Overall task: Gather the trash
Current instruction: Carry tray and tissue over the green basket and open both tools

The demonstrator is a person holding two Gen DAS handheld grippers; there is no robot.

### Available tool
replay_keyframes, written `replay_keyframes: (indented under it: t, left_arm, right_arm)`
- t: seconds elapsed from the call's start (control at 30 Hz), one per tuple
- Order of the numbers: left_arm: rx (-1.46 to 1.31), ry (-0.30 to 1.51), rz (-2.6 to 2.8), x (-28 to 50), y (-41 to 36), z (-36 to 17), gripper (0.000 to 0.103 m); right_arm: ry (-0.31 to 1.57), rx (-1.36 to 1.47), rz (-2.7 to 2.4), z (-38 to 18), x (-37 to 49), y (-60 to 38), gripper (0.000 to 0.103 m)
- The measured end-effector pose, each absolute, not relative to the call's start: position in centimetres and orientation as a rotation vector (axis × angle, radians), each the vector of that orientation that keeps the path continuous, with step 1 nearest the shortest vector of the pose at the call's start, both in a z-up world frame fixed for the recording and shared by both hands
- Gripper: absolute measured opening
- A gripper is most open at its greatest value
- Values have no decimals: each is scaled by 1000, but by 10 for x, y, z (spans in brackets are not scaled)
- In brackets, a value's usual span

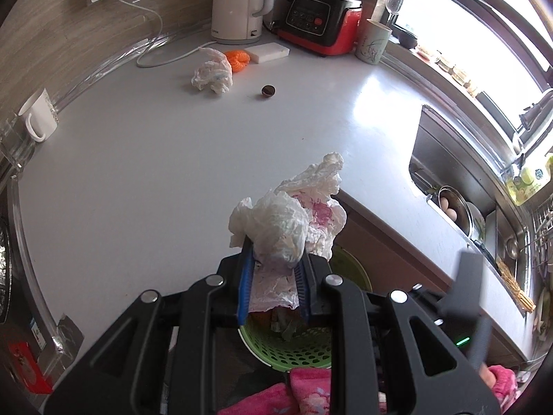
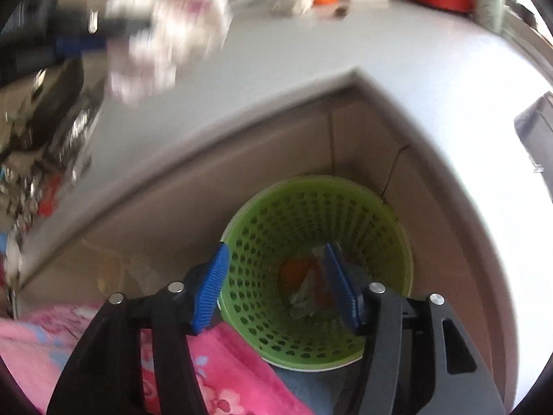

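My left gripper (image 1: pixel 273 263) is shut on a crumpled white paper towel with pink stains (image 1: pixel 287 221), held over the counter's front edge above the green perforated trash basket (image 1: pixel 293 346). The towel also shows blurred in the right wrist view (image 2: pixel 166 34). My right gripper (image 2: pixel 276 287) is open and empty, just above the basket (image 2: pixel 311 214), which holds orange and grey scraps (image 2: pixel 304 283). More trash lies on the counter: a crumpled white wrapper (image 1: pixel 212 74), an orange peel piece (image 1: pixel 236 58) and a dark bottle cap (image 1: pixel 268 90).
A white kettle (image 1: pixel 238 3), red blender base (image 1: pixel 321 17), green cup (image 1: pixel 375 41), white sponge block (image 1: pixel 268 52) and white mug (image 1: pixel 38 117) stand along the counter's back. A sink (image 1: pixel 449 173) with dishes is at right. Pink clothing (image 2: pixel 224 363) is below.
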State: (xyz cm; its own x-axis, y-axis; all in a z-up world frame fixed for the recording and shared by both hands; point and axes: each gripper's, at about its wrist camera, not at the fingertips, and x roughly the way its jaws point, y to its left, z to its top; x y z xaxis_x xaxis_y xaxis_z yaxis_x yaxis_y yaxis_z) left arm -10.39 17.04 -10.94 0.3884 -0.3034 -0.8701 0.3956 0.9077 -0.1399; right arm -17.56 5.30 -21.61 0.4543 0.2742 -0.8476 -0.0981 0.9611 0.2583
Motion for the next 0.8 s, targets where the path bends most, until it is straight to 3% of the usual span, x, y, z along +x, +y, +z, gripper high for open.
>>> replay_keyframes:
  t: [0.1,0.37,0.8]
  left_arm:
    - [99,1082,-457,-106,171,-109,22]
    - [163,1064,-497,-122,166,-111,22]
    - [292,1114,-602,-159,140,-145,22]
  right_arm:
    - [1000,225,167,-188,-181,38,77]
    - [900,198,59,-136,-188,13,77]
    - [919,193,8,-137,-189,6,77]
